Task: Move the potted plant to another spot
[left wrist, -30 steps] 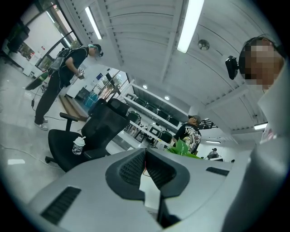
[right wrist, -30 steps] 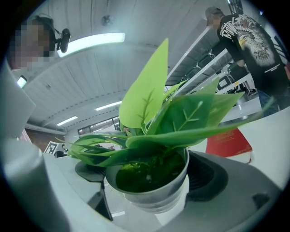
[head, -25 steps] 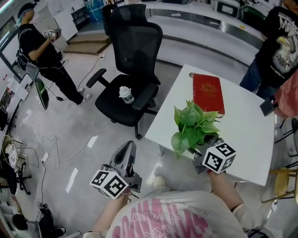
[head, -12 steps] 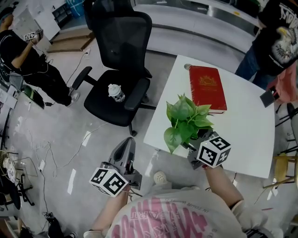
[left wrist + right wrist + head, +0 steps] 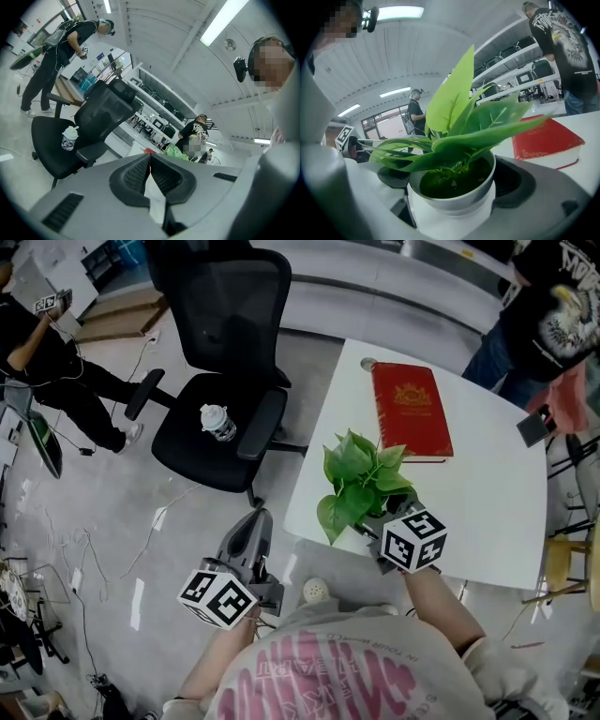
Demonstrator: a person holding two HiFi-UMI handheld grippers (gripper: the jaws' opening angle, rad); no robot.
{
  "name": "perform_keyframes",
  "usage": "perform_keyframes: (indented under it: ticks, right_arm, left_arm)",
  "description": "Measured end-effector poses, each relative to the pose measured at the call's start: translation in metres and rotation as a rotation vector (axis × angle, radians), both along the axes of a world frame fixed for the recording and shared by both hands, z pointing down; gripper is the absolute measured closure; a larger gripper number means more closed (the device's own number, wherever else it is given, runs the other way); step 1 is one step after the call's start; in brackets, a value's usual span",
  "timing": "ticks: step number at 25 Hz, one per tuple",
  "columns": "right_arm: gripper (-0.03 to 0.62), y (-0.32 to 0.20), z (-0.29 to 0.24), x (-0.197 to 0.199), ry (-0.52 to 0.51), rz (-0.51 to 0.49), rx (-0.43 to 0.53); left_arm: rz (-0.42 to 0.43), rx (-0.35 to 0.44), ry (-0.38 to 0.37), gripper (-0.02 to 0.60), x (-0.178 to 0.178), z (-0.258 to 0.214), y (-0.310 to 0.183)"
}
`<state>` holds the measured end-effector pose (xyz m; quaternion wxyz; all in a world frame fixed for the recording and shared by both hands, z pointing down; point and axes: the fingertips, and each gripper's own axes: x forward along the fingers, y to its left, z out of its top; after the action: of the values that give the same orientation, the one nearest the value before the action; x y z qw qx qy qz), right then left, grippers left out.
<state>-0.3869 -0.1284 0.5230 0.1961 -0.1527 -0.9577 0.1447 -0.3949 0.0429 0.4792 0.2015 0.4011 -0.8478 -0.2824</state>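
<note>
The potted plant point(image 5: 356, 486), green leaves in a small white pot point(image 5: 454, 199), stands at the near left part of the white table point(image 5: 487, 512). My right gripper point(image 5: 380, 532) is shut on the pot, a jaw pressed to each side of it. In the right gripper view the leaves point(image 5: 459, 122) fill the middle. My left gripper point(image 5: 251, 542) hangs over the floor left of the table, shut and holding nothing; its jaws meet in the left gripper view point(image 5: 150, 164).
A red book point(image 5: 409, 411) lies on the table beyond the plant. A black office chair point(image 5: 217, 371) with a drink cup point(image 5: 216, 421) on its seat stands left of the table. People stand at the far left point(image 5: 52, 362) and at the table's far right point(image 5: 544, 315). Cables point(image 5: 84, 549) cross the floor.
The view has shifted: the table and chair now sit further left and lower in the frame. The plant stays in the right gripper at the table's near left. The left gripper holds its place.
</note>
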Motion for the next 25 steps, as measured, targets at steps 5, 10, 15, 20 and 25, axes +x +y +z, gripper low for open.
perform_keyframes:
  ticks: [5, 10, 15, 20, 25]
  right_arm:
    - [0.052, -0.001, 0.010, 0.001, 0.017, 0.011, 0.033]
    - [0.052, -0.002, 0.015, -0.001, 0.022, 0.018, 0.051]
    - [0.049, 0.002, 0.018, 0.002, 0.025, -0.005, 0.102]
    - [0.048, 0.001, 0.021, 0.007, 0.036, -0.009, 0.109]
    - [0.046, 0.002, 0.021, 0.008, 0.034, -0.009, 0.104]
  left_arm:
    - [-0.002, -0.004, -0.002, 0.557, -0.008, 0.000, 0.004]
    - [0.000, -0.003, -0.002, 0.557, -0.015, 0.001, 0.007]
    - [-0.001, 0.001, -0.002, 0.557, -0.016, -0.001, 0.008]
    - [-0.003, 0.002, -0.018, 0.557, -0.016, -0.008, 0.009]
    - [-0.005, 0.004, -0.022, 0.557, -0.014, -0.011, 0.011]
